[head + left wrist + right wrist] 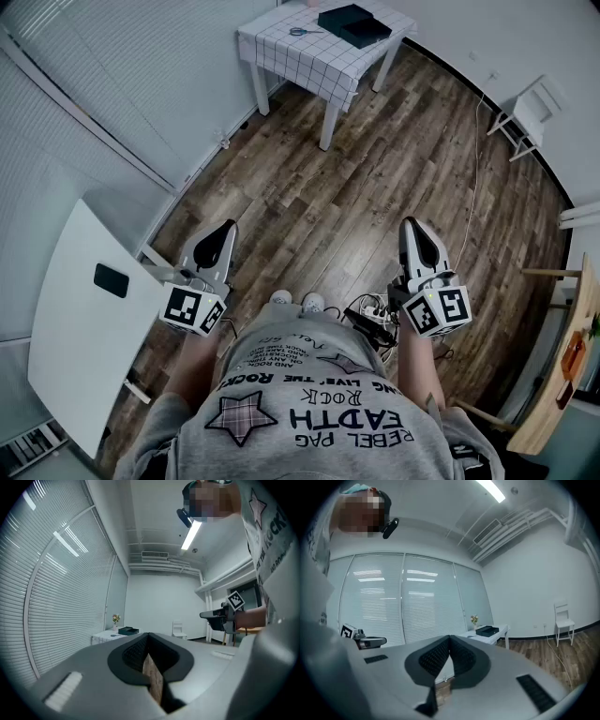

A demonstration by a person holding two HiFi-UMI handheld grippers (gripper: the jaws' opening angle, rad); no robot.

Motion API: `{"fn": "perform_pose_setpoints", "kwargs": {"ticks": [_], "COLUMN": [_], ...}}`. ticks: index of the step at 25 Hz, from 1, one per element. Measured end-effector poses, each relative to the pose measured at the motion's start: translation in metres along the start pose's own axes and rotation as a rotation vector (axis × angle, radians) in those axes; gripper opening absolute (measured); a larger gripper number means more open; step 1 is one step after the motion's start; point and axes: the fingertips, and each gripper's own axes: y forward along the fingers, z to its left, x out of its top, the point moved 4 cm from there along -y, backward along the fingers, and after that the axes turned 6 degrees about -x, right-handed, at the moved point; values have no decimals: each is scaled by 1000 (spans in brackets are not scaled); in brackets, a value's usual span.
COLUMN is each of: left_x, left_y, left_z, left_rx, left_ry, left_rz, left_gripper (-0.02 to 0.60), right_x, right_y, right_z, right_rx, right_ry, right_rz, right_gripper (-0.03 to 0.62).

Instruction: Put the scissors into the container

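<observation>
Left tool (225, 231) and right tool (412, 227) are both closed and empty. The scissors (302, 31) lie at 9 o'clock of the container (353, 24) on the surface (309, 64).

Count on inspection.

Grippers: two, near, the left gripper (225, 229) and the right gripper (412, 225).

Scissors (302, 31): one pair, on the far surface (309, 64).

Container (353, 24): one, dark, on the same surface.

Flower vase (474, 619): one, also there.

White chair (531, 111): one, far right.

White table (75, 356): one, near left, bearing one dark flat item (111, 279).
</observation>
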Motion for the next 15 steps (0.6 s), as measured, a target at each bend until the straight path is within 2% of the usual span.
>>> {"fn": "perform_pose_setpoints", "kwargs": {"ticks": [15], "left_x": [-9], "left_y": [14], "left_z": [-16], "left_rx": [-11], "left_ry": [4], "left_rz": [16], "left_gripper": [9], "right_x": [1], "right_y": [-1], "right_z": [-8], "right_rx": [31], "right_ry": [0], "right_rz": [-4], "right_gripper": [14]}}
